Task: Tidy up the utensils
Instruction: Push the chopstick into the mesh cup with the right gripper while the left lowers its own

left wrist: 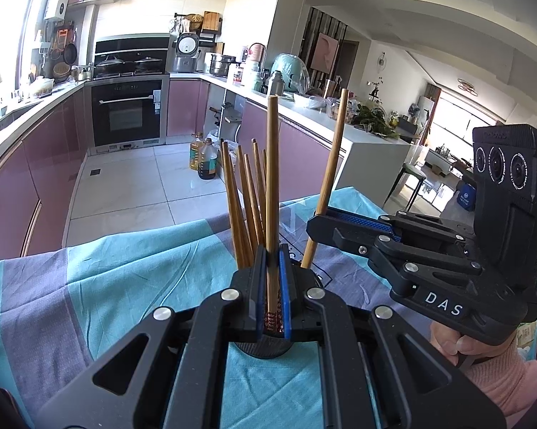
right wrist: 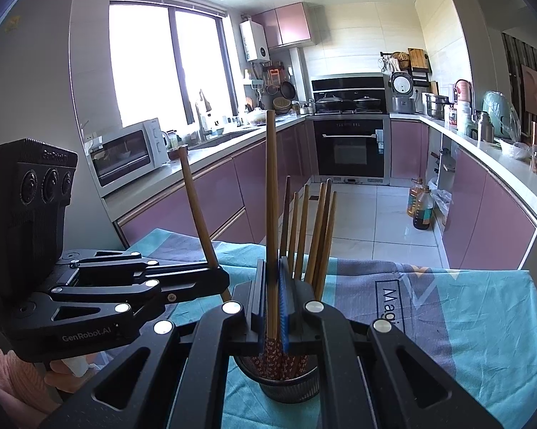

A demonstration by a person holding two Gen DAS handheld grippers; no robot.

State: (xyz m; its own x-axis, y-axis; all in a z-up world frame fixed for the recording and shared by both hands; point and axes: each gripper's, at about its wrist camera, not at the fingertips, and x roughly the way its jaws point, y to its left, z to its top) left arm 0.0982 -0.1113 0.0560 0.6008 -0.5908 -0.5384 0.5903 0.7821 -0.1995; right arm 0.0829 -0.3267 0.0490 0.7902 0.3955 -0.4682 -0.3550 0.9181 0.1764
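A dark mesh holder [right wrist: 290,382] stands on the cloth-covered table and holds several wooden chopsticks [right wrist: 318,228] with red patterned ends; it also shows in the left wrist view [left wrist: 265,348]. My left gripper [left wrist: 272,286] is shut on one upright chopstick [left wrist: 271,186] over the holder. My right gripper [right wrist: 272,293] is shut on another upright chopstick [right wrist: 271,193] over the holder. The right gripper shows in the left wrist view [left wrist: 316,220] gripping its tilted chopstick [left wrist: 331,164]. The left gripper shows in the right wrist view [right wrist: 222,275] with its chopstick [right wrist: 197,207].
A teal and grey cloth [right wrist: 465,314] covers the table [left wrist: 89,279]. Kitchen counters with pink cabinets [right wrist: 204,196], an oven [right wrist: 350,150], a microwave [right wrist: 125,157] and oil bottles [left wrist: 204,157] on the floor lie beyond the table's far edge.
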